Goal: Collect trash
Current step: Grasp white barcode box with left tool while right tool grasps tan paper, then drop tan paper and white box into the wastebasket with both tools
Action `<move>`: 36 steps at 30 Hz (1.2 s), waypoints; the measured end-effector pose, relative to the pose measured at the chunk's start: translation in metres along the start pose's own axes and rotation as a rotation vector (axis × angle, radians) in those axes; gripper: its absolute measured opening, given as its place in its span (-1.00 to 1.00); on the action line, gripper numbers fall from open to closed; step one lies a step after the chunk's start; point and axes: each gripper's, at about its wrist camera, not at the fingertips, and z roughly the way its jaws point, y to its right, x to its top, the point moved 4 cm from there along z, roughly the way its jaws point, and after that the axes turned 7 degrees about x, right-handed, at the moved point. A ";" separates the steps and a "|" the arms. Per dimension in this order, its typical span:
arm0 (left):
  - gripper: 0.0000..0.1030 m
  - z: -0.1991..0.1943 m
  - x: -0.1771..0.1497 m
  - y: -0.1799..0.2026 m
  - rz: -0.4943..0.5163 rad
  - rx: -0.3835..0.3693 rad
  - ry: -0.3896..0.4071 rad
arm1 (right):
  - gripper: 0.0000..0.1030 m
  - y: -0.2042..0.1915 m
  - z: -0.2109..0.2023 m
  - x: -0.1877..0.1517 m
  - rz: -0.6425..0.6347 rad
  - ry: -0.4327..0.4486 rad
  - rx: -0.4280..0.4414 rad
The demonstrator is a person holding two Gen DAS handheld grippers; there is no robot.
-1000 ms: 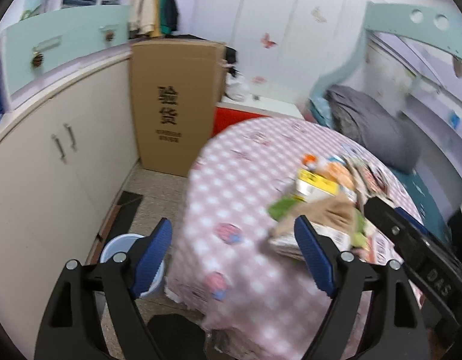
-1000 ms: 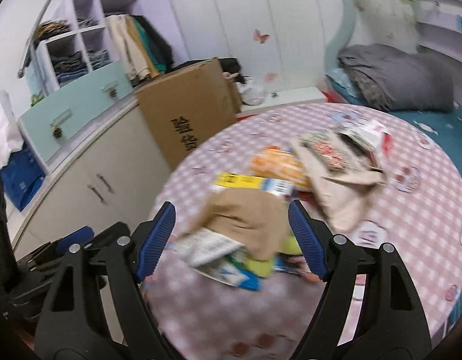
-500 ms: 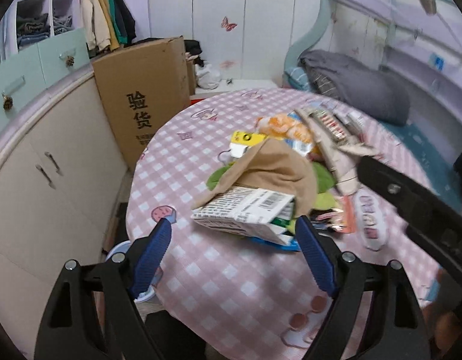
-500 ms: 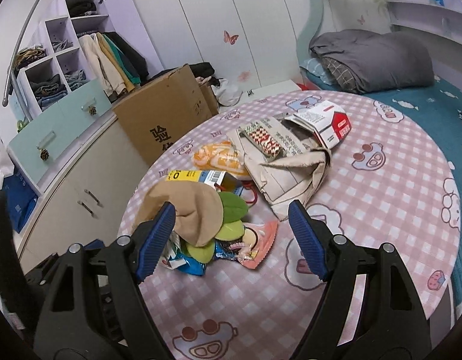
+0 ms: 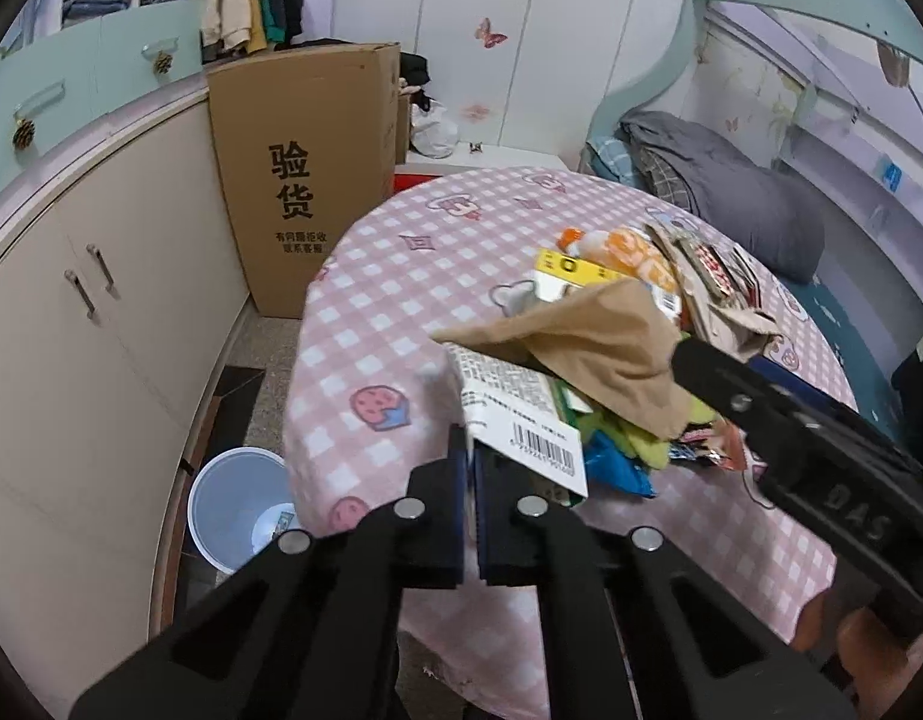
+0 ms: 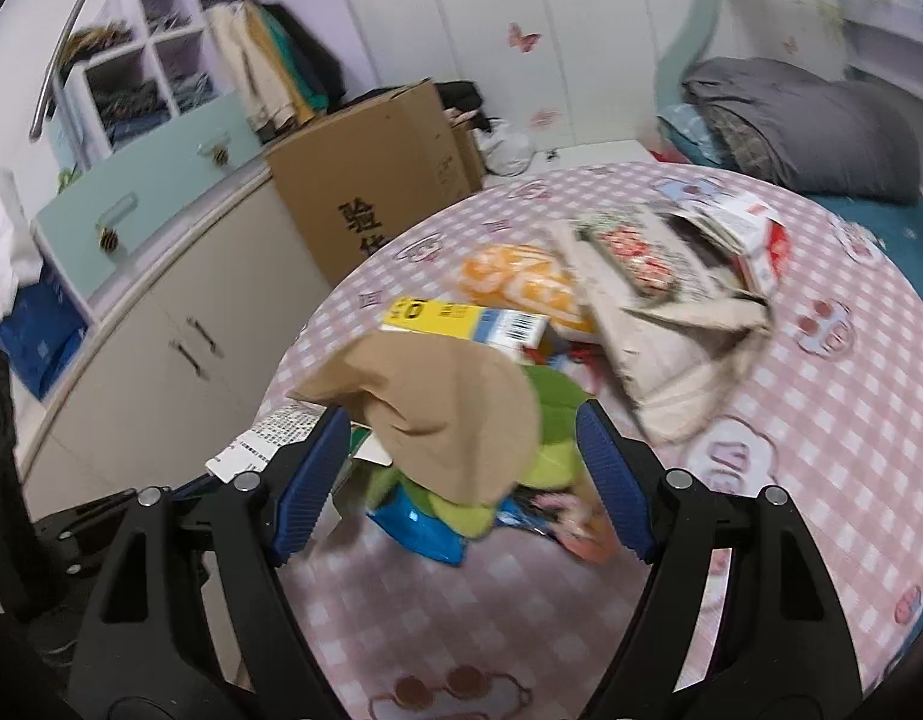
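A pile of trash lies on the round table with the pink checked cloth (image 5: 395,276): a tan paper bag (image 5: 611,342), a white barcode wrapper (image 5: 515,414), green and blue wrappers and a yellow box (image 6: 455,315). My left gripper (image 5: 468,450) reaches the pile's near edge. Its jaws are closing, and the pads pinch the wrapper's lower corner. My right gripper (image 6: 464,420) stands open just in front of the tan bag (image 6: 443,414), with nothing pressed between its pads. Its black arm (image 5: 821,450) crosses the left wrist view at the right.
A light blue bin (image 5: 233,498) stands on the floor left of the table. A tall cardboard box (image 5: 305,180) and beige cabinets (image 5: 101,330) line the left wall. More torn cartons (image 6: 671,276) lie further back on the table, with a bed (image 6: 809,132) behind.
The left jaws went from wide apart to shut on the white wrapper's corner. Both grippers came closer to the pile and lower; the right stays open.
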 end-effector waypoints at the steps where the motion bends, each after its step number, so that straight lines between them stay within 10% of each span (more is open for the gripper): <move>1: -0.95 0.000 0.000 -0.004 -0.005 0.001 0.001 | 0.49 -0.004 0.005 0.001 -0.021 -0.008 -0.005; 4: -0.95 -0.001 0.001 -0.014 -0.023 0.000 0.007 | 0.48 -0.019 0.023 0.004 -0.081 -0.045 -0.016; 8: -0.96 -0.003 0.003 -0.028 -0.050 -0.010 0.019 | -0.50 -0.027 0.039 0.008 -0.136 -0.077 -0.063; 14: -0.96 -0.008 0.010 -0.055 -0.121 -0.005 0.051 | -0.90 -0.032 0.028 0.019 -0.145 -0.009 -0.068; 31: -0.96 0.009 0.020 -0.150 -0.325 0.056 0.060 | -0.92 -0.103 0.056 0.033 -0.227 -0.041 0.004; 33: -0.96 0.015 0.018 -0.149 -0.322 0.050 0.046 | -0.70 -0.101 0.063 0.022 -0.230 -0.093 -0.013; 35: -0.96 0.020 0.016 -0.147 -0.316 0.039 0.031 | 0.26 -0.095 0.068 0.012 -0.232 -0.097 -0.049; 36: -0.95 0.023 0.015 -0.146 -0.314 0.030 0.025 | 0.27 -0.094 0.072 0.008 -0.239 -0.116 -0.065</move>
